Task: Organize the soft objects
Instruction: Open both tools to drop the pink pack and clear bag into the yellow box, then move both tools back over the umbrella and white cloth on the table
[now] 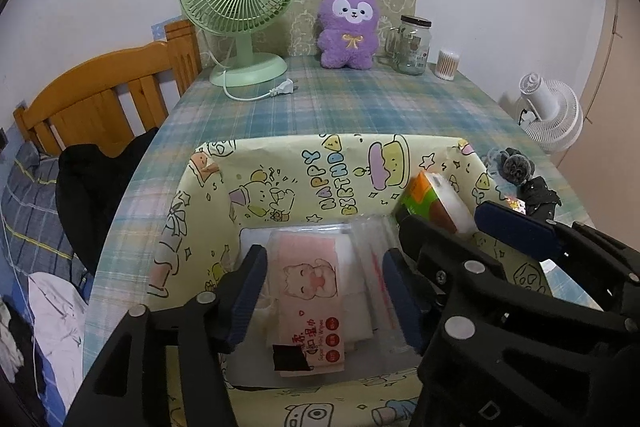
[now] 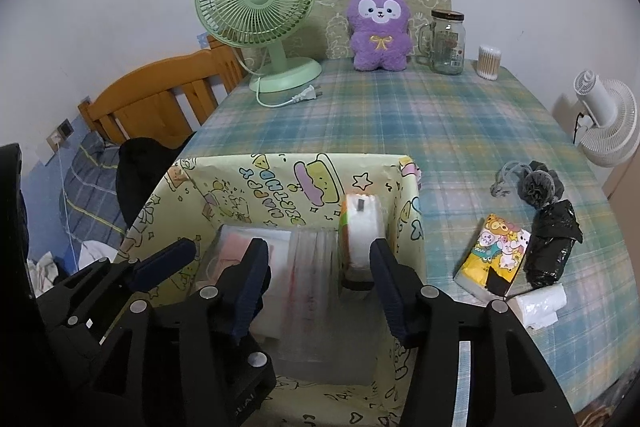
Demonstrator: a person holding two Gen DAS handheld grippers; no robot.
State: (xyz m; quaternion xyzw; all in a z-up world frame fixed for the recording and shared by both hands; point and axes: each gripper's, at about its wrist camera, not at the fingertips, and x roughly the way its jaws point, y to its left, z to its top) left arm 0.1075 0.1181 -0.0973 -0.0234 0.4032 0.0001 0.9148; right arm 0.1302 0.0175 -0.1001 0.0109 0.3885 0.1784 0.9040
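Over the yellow cartoon-print box [image 2: 280,183] on the worktop [image 2: 440,131], the left tool [image 1: 320,283] is hovering spread open above the pink wipes pack [image 1: 312,291] lying inside, the right tool [image 2: 316,275] is gaping empty near the orange tissue pack [image 2: 362,227] standing against the box's right wall, and a yellow tissue pack [image 2: 494,251] is lying outside to the right.

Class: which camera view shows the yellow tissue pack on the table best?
The right wrist view: the tissue pack lies in full sight beside the box. In the left wrist view only a sliver peeks past the right gripper.
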